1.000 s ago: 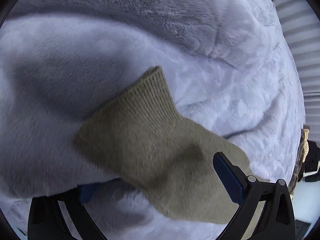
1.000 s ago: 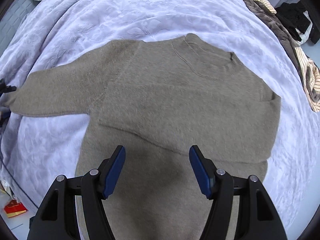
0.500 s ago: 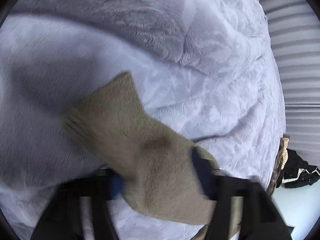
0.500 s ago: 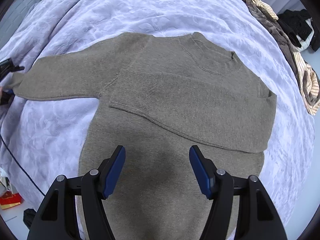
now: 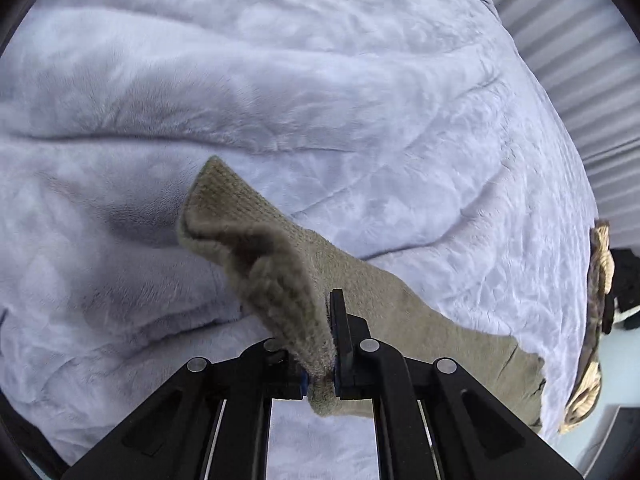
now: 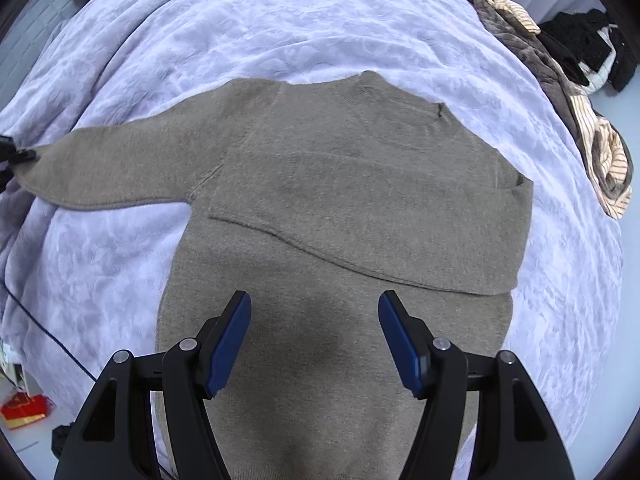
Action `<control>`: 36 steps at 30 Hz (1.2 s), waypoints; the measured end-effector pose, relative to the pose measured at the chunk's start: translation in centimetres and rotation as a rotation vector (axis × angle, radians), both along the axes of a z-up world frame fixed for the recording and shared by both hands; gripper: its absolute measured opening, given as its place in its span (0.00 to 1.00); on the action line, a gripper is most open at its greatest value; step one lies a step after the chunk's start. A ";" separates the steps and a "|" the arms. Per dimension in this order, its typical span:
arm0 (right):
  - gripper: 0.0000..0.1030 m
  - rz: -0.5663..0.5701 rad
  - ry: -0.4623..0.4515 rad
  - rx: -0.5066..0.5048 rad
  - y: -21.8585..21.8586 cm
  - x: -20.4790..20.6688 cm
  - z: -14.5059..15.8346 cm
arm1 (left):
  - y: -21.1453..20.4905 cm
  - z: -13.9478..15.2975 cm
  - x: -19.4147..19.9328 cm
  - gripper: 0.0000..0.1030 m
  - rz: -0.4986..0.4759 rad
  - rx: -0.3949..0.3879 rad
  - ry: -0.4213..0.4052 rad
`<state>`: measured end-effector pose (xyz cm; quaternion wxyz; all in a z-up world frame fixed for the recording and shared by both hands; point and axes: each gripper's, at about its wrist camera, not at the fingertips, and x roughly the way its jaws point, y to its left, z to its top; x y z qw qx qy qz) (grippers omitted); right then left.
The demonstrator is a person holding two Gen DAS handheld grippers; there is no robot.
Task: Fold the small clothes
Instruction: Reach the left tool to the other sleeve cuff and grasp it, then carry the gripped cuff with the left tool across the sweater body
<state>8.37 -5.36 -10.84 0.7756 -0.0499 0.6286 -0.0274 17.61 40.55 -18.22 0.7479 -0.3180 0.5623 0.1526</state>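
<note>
The left gripper (image 5: 326, 344) is closed tightly on the sleeve (image 5: 280, 264) of the olive-brown sweater (image 6: 352, 216), near its ribbed cuff (image 5: 218, 184), and the pinched knit stands up in a fold between the two fingers while the cuff end points away over the lilac bedspread (image 5: 280, 80). The right gripper (image 6: 314, 340) is wide open and holds nothing; it hangs above the lower body of the sweater, whether it touches the fabric I cannot tell. The sweater lies flat on the bedspread with one sleeve folded across the chest and the other sleeve stretched out to the side, and a pile of other clothes (image 6: 560, 80) lies apart at the edge of the bed.
</note>
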 end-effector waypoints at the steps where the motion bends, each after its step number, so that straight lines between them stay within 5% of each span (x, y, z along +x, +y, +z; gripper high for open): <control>1: 0.68 -0.007 -0.008 0.001 -0.4 0.1 0.4 | -0.7 0.7 0.0 0.09 -0.017 0.023 -0.002; 6: 0.68 -0.028 -0.029 -0.020 -1.8 0.2 1.5 | -5.2 4.2 0.2 0.09 -0.123 0.128 -0.019; 13: 0.68 -0.027 -0.029 -0.023 -3.9 -0.9 2.3 | -11.0 7.0 -0.9 0.09 -0.213 0.159 -0.040; 36: 0.68 -0.059 -0.050 0.006 -11.1 -3.5 3.9 | -27.8 10.9 -2.2 0.09 -0.413 0.278 0.021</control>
